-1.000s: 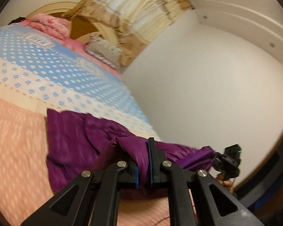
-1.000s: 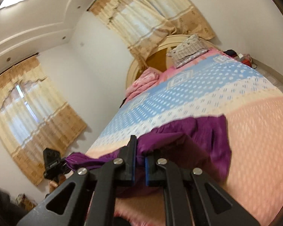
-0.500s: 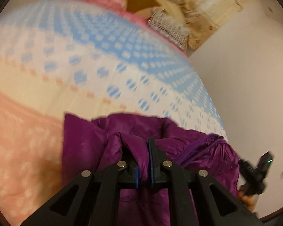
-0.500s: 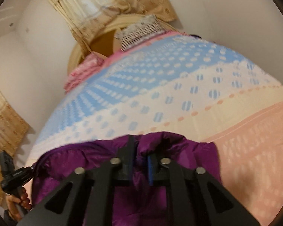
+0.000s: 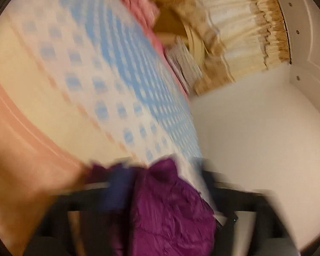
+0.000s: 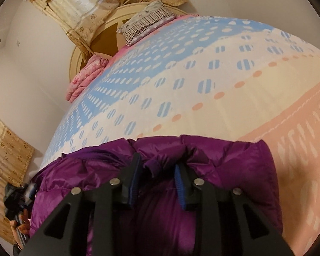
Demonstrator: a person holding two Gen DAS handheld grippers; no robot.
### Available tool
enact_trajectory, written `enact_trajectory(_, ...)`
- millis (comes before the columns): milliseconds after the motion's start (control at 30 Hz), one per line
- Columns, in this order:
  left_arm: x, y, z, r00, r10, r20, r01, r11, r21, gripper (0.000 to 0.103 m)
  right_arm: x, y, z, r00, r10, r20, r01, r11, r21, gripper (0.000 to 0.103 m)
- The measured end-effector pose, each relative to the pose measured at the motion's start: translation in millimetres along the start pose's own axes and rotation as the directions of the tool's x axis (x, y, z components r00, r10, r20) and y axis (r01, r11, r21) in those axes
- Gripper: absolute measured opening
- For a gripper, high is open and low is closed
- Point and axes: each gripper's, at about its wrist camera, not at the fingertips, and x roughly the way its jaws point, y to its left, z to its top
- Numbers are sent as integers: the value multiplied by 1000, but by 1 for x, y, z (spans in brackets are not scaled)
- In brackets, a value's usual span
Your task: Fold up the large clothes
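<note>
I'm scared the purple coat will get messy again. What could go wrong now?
The right gripper has just been opening, yet a fold of the purple jacket still sits between its fingers, so pulling back might drag it. The left gripper has also just been opening beside the bed edge, where the puffy jacket could slide off or spring open.

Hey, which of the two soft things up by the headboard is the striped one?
The striped pillow, propped against the round headboard near the middle. The other, a pink floral quilt, lies bunched at the bed's left edge, lower in the right wrist view.

Both hand-held grippers' jaws have just been opening.
</note>
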Motion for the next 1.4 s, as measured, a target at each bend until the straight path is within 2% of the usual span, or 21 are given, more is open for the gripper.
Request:
enact_trajectory(67, -25, -14, 7, 994, 50, 98, -52, 998, 19, 102, 4, 2, 1, 1000, 7, -10, -7, 1000, 2, 41)
enact_trajectory(133, -24, -32, 6, 989, 133, 58, -138, 985, 106, 102, -1, 6, 6, 999, 20, -30, -19, 999, 27, 61)
enact_trajectory(167, -21, -48, 0, 983, 182, 29, -185, 963, 195, 102, -7, 11, 9, 1000, 21, -20, -20, 999, 36, 62)
enact_trajectory(200, -15, -70, -15, 965, 262, 25, -256, 912, 321, 102, -25, 19, 13, 999, 19, 31, -20, 999, 32, 63)
enact_trajectory(233, -10, -85, -28, 952, 303, 40, -293, 868, 400, 102, -46, 32, 15, 995, 21, 95, -22, 1000, 5, 63)
enact_trajectory(267, -6, -92, -38, 947, 316, 53, -306, 841, 447, 102, -63, 45, 15, 990, 0, 141, 4, 1000, -30, 63)
enact_trajectory(300, 5, -108, -58, 941, 332, 69, -320, 799, 510, 102, -77, 60, 14, 984, -43, 175, 56, 996, -73, 62)
enact_trajectory(333, 14, -116, -74, 939, 336, 69, -316, 772, 552, 102, -92, 83, 9, 975, -102, 196, 131, 981, -140, 55)
enact_trajectory(367, 25, -122, -83, 939, 336, 68, -311, 752, 581, 102, -97, 96, 4, 976, -112, 189, 146, 972, -182, 50)
enact_trajectory(400, 45, -136, -106, 934, 349, 75, -314, 707, 634, 102, -99, 112, -3, 980, -103, 168, 141, 963, -230, 42)
enact_trajectory(467, 77, -143, -131, 921, 381, 86, -331, 645, 689, 102, -90, 148, -23, 989, -94, 113, 128, 931, -343, 42)
enact_trajectory(533, 104, -146, -146, 904, 418, 96, -353, 600, 718, 102, -72, 180, -41, 976, -167, 139, 211, 873, -439, 42)
enact_trajectory(567, 119, -144, -158, 887, 451, 104, -373, 563, 738, 102, -64, 186, -47, 972, -180, 154, 231, 860, -455, 42)
enact_trajectory(700, 145, -127, -175, 823, 544, 159, -452, 459, 765, 102, -12, 184, -59, 967, -218, 133, 254, 863, -436, 42)
enact_trajectory(733, 148, -123, -175, 817, 553, 166, -461, 453, 763, 102, -2, 177, -61, 968, -221, 116, 249, 869, -428, 42)
enact_trajectory(833, 156, -107, -173, 818, 559, 138, -464, 498, 732, 102, 20, 160, -66, 972, -222, 81, 236, 888, -394, 42)
enact_trajectory(900, 157, -99, -168, 828, 547, 127, -463, 537, 705, 102, 23, 157, -68, 973, -212, 88, 229, 894, -386, 43)
enact_trajectory(933, 159, -99, -171, 828, 546, 126, -463, 540, 703, 102, 28, 154, -69, 974, -213, 82, 228, 894, -387, 43)
enact_trajectory(1100, 165, -95, -177, 813, 561, 156, -492, 519, 699, 102, 39, 146, -71, 978, -203, 38, 203, 909, -364, 44)
enact_trajectory(1233, 173, -91, -175, 798, 583, 153, -507, 513, 692, 102, 46, 141, -72, 980, -201, 10, 192, 919, -346, 44)
enact_trajectory(1400, 177, -87, -173, 788, 599, 144, -512, 507, 693, 102, 46, 144, -71, 977, -215, -17, 196, 917, -346, 44)
